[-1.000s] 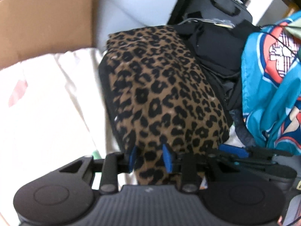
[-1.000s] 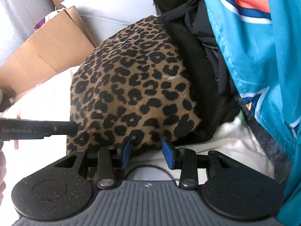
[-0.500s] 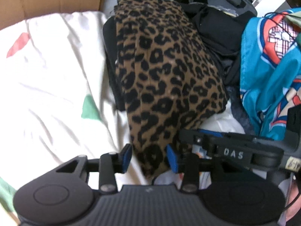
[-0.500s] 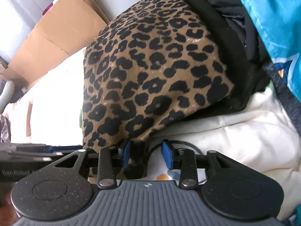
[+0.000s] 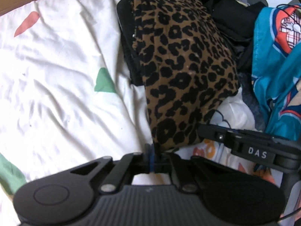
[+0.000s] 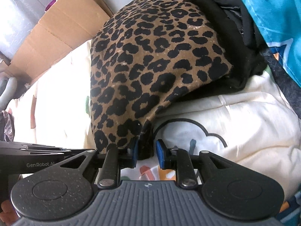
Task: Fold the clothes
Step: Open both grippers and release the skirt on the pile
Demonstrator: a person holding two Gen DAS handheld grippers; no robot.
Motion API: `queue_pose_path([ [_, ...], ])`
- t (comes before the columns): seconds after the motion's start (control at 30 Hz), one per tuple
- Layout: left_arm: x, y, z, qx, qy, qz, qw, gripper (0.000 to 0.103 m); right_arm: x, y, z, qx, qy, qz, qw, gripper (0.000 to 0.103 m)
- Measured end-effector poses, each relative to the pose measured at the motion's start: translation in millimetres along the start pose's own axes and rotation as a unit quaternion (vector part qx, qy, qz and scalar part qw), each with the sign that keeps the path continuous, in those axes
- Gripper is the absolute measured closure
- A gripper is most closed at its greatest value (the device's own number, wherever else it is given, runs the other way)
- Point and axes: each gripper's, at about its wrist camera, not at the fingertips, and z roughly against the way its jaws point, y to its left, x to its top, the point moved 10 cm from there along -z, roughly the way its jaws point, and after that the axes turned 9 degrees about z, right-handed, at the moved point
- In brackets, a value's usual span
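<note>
On the white bedsheet, my left tongs pinch the leopard garment; my right tongs are closing around its corner.

"DAS" on right claw, "GenRobot.AI" on left claw

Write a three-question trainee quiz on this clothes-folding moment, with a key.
1. True or false: the left gripper is wide open.
2. Which garment do both grippers work at? A: brown leopard-print garment B: teal cartoon-print cloth C: black garment
3. Fill in: a corner of the leopard fabric lies between the closing fingers of the ___ gripper.

Key: 1 false, its fingers are together at the leopard fabric's edge; whether cloth is pinched is unclear. 2 A. 3 right.
</note>
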Motion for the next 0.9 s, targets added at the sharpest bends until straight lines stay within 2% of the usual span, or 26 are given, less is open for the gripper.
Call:
queue_pose_path([
  [0.1, 1.1, -3.0, 8.3, -0.008, -0.004, 0.002, 1.0000, 0.082, 0.8, 4.9, 5.6, 0.000, -0.005, 0.002, 1.000, 0.066],
  [0.17, 3.1, -5.2, 15.6, -0.011, -0.011, -0.001, 0.9999, 0.049, 1.4, 8.9, 10.0, -0.006, -0.009, 0.009, 1.000, 0.054],
  [0.23, 5.3, -8.6, 20.5, -0.012, -0.019, -0.007, 0.9997, 0.033, 1.3, 10.5, 15.4, -0.010, -0.010, 0.008, 1.000, 0.050],
  [0.33, 9.6, -12.3, 22.8, -0.009, -0.012, -0.013, 0.9998, 0.033, 2.9, 12.6, 25.4, -0.006, -0.013, -0.011, 1.000, 0.040],
  [0.43, 12.2, -12.7, 28.3, -0.003, -0.005, -0.019, 0.9998, 0.032, 7.2, 15.4, 34.0, -0.008, -0.017, -0.027, 0.999, 0.036],
  [0.57, 17.6, -12.3, 40.8, -0.006, -0.004, -0.012, 0.9999, 0.018, 14.3, 19.2, 46.7, -0.019, -0.021, -0.035, 0.999, 0.031],
  [0.6, 19.1, -12.2, 44.5, -0.007, -0.003, -0.010, 0.9999, 0.018, 17.2, 20.4, 50.6, -0.020, -0.023, -0.036, 0.999, 0.030],
  [0.77, 25.1, -13.8, 66.2, -0.002, -0.007, 0.000, 1.0000, 0.010, 29.5, 26.2, 73.7, -0.028, -0.030, -0.042, 0.998, 0.013],
  [0.9, 25.4, -17.7, 87.4, -0.001, 0.000, 0.001, 1.0000, 0.007, 37.0, 32.3, 90.0, -0.032, -0.027, -0.056, 0.998, 0.011],
])
